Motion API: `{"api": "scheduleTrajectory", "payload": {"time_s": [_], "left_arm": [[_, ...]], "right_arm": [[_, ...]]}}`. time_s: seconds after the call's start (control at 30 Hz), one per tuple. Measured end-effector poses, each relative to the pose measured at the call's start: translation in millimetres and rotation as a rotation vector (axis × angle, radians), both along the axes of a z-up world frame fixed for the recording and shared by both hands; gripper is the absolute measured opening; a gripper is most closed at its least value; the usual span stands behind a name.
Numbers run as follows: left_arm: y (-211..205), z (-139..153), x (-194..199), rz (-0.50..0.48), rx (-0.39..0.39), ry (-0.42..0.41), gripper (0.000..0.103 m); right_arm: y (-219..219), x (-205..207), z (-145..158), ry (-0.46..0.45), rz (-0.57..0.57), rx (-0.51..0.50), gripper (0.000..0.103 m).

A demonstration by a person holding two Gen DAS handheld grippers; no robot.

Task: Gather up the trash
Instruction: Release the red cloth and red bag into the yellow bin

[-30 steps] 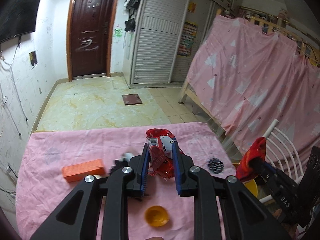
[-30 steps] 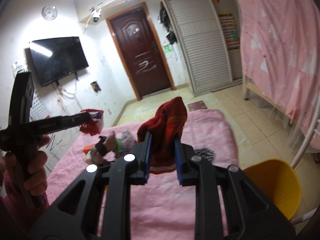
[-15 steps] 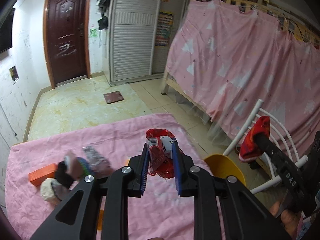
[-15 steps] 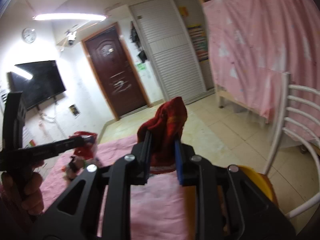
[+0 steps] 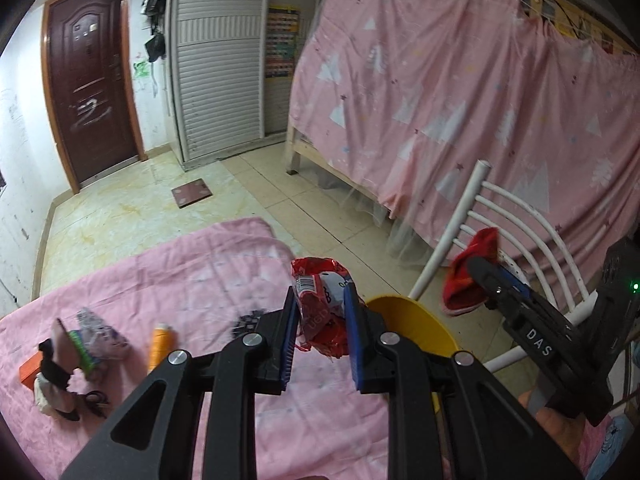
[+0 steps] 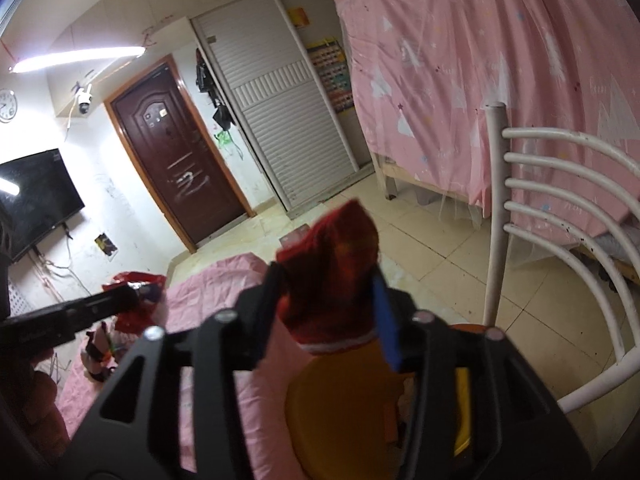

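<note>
My left gripper [image 5: 320, 316] is shut on a crumpled red and white wrapper [image 5: 320, 300], held above the right end of the pink-covered table [image 5: 192, 280]. A yellow bin [image 5: 416, 328] stands just beyond the table's right edge, close to the wrapper. My right gripper [image 6: 332, 280] is shut on a red cloth-like piece of trash [image 6: 336, 264] and hangs directly over the yellow bin [image 6: 344, 408]. In the left wrist view the right gripper [image 5: 476, 276] with its red piece [image 5: 472, 272] shows to the right of the bin.
A white chair [image 6: 560, 240] stands by the bin. On the table's left lie an orange bottle [image 5: 160, 340], an orange block [image 5: 30, 368], a foil packet [image 5: 96, 328] and dark scraps [image 5: 60, 384]. A pink curtained bed [image 5: 460, 112] is behind.
Both grippers have swung right from over the table toward the yellow bin, each still holding its trash. The right gripper now hangs over the bin.
</note>
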State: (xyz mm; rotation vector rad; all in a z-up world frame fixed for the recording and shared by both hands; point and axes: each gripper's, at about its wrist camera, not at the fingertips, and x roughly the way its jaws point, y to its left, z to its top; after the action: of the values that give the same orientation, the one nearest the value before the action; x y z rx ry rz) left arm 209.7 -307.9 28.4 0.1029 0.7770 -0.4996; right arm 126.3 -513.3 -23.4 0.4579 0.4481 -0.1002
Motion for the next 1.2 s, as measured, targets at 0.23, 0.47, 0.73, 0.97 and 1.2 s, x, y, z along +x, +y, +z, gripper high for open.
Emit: {"api": "scheduleTrajectory", "payload": {"time_s": [0.23, 0.47, 0.73, 0.97, 1.2], "left_arm": [[-36.2, -3.6, -5.9, -0.052, 0.009, 0.004, 0.015], [-58.3, -8.3, -6.8, -0.089, -0.001, 0.041, 0.05], [-52.9, -5.8, -9.0, -0.069, -0.002, 0.033, 0.055], [-37.2, 1.9, -9.2, -0.043, -0.018, 0.027, 0.056], [-13.3, 11.3, -11.3, -0.016, -0.028, 0.0, 0.056]], "right_arm": [[-24.5, -10.9, -0.7, -0.02, -0.071, 0.04, 0.049], [-41.1, -21.2, -0.8, -0.046, -0.103, 0.084, 0.055], [-31.6, -17.7, 1.3, -0.047, -0.073, 0.081, 0.055], [-16.3, -13.8, 3.7, -0.043, -0.041, 0.06, 0.055], [4.1, -8.6, 7.2, -0.041, 0.011, 0.044, 0.056]]}}
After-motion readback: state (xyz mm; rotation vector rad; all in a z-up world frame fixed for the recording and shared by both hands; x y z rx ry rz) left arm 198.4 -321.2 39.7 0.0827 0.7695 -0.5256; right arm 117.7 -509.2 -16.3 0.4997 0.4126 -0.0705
